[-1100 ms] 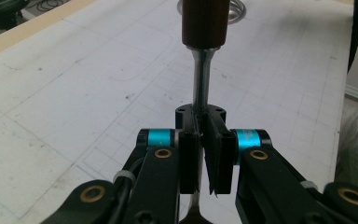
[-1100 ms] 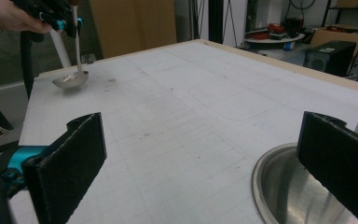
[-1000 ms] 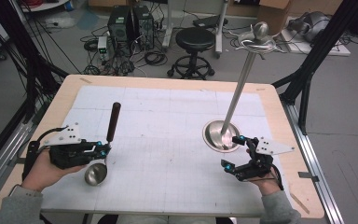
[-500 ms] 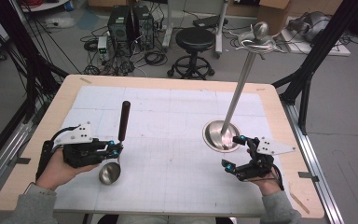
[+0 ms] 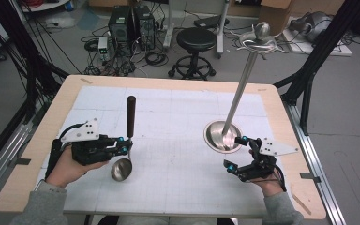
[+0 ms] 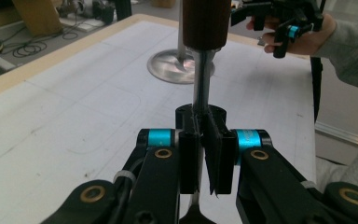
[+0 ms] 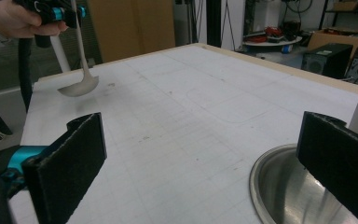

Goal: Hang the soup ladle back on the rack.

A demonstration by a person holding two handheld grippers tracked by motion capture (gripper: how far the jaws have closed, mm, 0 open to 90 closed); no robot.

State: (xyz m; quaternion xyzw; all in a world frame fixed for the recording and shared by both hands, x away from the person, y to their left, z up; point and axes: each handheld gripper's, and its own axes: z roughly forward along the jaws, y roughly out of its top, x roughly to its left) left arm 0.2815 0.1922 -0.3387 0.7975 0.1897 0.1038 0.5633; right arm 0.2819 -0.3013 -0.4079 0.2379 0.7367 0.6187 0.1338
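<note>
Cabled workshop behind, white-matted bench (image 5: 178,187) below: my left fingers (image 5: 125,150) are clenched on the ladle (image 5: 130,123), handle toward twelve o'clock, while the stand (image 5: 223,136) sits at three o'clock, beside my released right fingers (image 5: 238,154).

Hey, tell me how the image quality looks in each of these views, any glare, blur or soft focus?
High view: even light, a bright glare patch on the stand's round base. Left gripper view: the jaws and ladle shaft up close look soft, the table sharper. Right gripper view: the black pads are blurred, and the background shelves are soft.
</note>
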